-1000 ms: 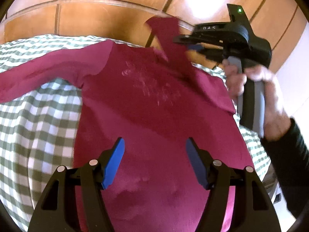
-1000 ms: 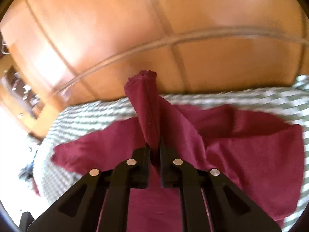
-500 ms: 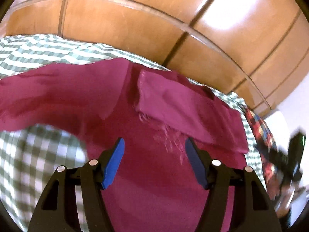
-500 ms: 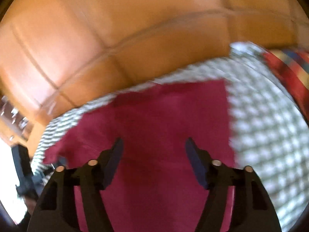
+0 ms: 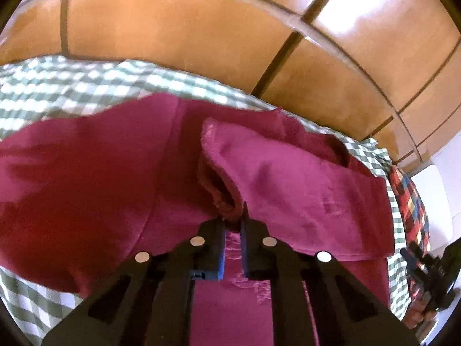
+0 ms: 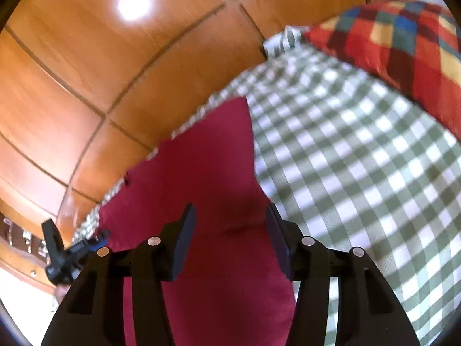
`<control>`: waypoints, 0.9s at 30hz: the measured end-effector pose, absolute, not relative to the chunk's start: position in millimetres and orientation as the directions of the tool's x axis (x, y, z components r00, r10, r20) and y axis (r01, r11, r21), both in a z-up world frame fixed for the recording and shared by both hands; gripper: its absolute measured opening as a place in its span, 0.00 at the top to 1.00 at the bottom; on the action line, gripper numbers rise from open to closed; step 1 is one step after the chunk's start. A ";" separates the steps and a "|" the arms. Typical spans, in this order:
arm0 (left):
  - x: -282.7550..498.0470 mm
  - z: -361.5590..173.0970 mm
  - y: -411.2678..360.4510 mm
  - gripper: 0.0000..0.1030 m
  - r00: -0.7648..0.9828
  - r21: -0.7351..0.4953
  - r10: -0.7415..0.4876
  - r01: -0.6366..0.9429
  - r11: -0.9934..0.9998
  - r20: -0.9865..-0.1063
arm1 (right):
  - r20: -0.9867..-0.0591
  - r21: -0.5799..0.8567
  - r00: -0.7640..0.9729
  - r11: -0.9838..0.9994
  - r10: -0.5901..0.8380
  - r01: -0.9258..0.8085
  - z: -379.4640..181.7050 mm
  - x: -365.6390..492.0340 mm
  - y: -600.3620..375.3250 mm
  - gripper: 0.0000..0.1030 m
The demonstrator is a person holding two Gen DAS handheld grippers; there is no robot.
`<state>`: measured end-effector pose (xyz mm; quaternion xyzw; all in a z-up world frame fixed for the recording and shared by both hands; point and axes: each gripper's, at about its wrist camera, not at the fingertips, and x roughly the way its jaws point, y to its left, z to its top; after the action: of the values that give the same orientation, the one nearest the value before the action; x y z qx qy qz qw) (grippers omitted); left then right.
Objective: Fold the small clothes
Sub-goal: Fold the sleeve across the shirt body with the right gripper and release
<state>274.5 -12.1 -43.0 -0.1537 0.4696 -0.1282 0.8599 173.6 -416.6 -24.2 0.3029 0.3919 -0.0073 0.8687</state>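
A maroon long-sleeved shirt (image 5: pixel 86 178) lies spread on a green-and-white checked cloth (image 5: pixel 57 86). Its right sleeve (image 5: pixel 288 184) is folded across the body. My left gripper (image 5: pixel 232 225) is shut on the cuff end of that folded sleeve. In the right wrist view my right gripper (image 6: pixel 229 230) is open and empty, low over the shirt (image 6: pixel 207 173) near its right edge. The left gripper also shows at the far left of the right wrist view (image 6: pixel 72 253), and the right one at the lower right of the left wrist view (image 5: pixel 426 271).
The checked cloth (image 6: pixel 360 173) covers the surface to the right of the shirt. A red, blue and yellow patchwork cushion (image 6: pixel 403 37) lies at the far right; it also shows in the left wrist view (image 5: pixel 409 201). Glossy wooden panels (image 5: pixel 201 28) rise behind.
My right gripper let go of the sleeve, opened and swung away to the right. My left gripper moved forward and closed on the folded sleeve's cuff.
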 end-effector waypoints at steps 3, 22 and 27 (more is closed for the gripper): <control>254.4 -26.9 -13.6 0.93 0.565 -0.394 -0.381 0.106 0.913 -0.732 | -0.654 0.492 0.727 0.847 0.207 0.201 -5.0 183.4 -404.3 0.51; 223.4 -44.4 13.1 0.59 0.589 -0.343 -0.265 -0.022 0.939 -0.764 | -0.780 0.122 0.626 0.976 -0.018 0.180 -67.1 241.6 -359.4 0.52; 182.8 -40.2 79.9 0.56 0.630 -0.404 -0.226 -0.152 0.902 -0.743 | -0.775 -0.010 0.622 0.987 -0.110 0.163 -49.8 235.3 -336.9 0.32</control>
<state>182.8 79.9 -40.2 -0.2202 0.4296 -0.0213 0.8755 235.3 -336.9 -49.8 0.0305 0.4279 -0.0758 0.9001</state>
